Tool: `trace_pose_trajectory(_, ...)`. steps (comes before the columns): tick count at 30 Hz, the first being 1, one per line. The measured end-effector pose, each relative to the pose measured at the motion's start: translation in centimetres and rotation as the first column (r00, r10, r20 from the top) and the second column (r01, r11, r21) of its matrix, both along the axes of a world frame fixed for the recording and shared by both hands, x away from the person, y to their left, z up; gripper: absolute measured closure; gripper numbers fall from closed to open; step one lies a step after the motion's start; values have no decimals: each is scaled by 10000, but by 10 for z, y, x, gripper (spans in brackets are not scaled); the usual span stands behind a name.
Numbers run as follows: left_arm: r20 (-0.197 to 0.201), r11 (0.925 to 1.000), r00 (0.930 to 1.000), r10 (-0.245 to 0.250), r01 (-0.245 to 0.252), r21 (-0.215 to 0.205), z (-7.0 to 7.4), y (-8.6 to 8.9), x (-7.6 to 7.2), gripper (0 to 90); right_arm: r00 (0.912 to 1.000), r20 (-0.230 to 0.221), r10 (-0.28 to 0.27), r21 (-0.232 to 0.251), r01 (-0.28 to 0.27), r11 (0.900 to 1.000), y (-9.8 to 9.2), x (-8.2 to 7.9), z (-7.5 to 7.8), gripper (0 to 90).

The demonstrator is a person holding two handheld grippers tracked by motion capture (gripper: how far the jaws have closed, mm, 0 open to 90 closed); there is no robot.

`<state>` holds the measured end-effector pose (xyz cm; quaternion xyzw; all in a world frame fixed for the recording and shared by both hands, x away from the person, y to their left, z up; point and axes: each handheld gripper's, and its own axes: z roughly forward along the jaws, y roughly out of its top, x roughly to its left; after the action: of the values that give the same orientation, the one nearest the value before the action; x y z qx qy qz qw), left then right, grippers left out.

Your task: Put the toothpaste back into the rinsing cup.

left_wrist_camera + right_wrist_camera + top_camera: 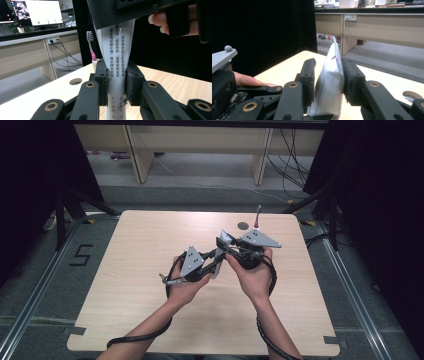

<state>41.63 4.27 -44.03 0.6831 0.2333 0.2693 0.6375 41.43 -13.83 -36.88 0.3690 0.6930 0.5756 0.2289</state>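
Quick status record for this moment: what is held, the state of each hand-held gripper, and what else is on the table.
held item: white printed toothpaste tube, lifted above the light wooden table
left hand-held gripper: shut on the tube's lower body
right hand-held gripper: jaws at both sides of the tube's flat crimped end; contact unclear
also present: pink toothbrush standing in a white cup

A light wooden table (150, 285) with a round hole (243, 225); a cup (94, 63) with a toothbrush (90, 43) stands on it.
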Motion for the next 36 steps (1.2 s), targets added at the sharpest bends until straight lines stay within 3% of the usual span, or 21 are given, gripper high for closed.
trace_pose_trajectory(11, 5, 9999, 9999, 117, -117, -21, 1, -2, -1, 749, 9999, 88, -116, -114, 117, 9999, 1, 2, -2, 648)
trace_pose_trajectory(22, -314, 9998, 9994, -170, 172, 72, 2, -6, 1, 700, 9999, -19, -168, -449, 167, 9989, 0, 1, -1, 776)
trace_pose_trajectory(25, -342, 9990, 9989, -309, 319, 302, 5, -5, 2, 654, 10000, 85, -51, -471, 55, 9989, -1, 2, 0, 791)
trace_pose_trajectory(30, -504, 9959, 9980, -393, 433, 800, 4, 2, 1, 494, 9985, 438, -336, -526, 359, 9980, -9, 3, 5, 799)
trace_pose_trajectory(31, -608, 9950, 9974, -382, 437, 904, 3, 6, 1, 477, 9990, 257, -358, -415, 368, 9985, -10, 2, 7, 800)
trace_pose_trajectory(36, -602, 9925, 9981, -163, 234, 1199, 1, 26, -1, 445, 9967, 520, -619, -387, 640, 9972, -20, 4, 13, 802)
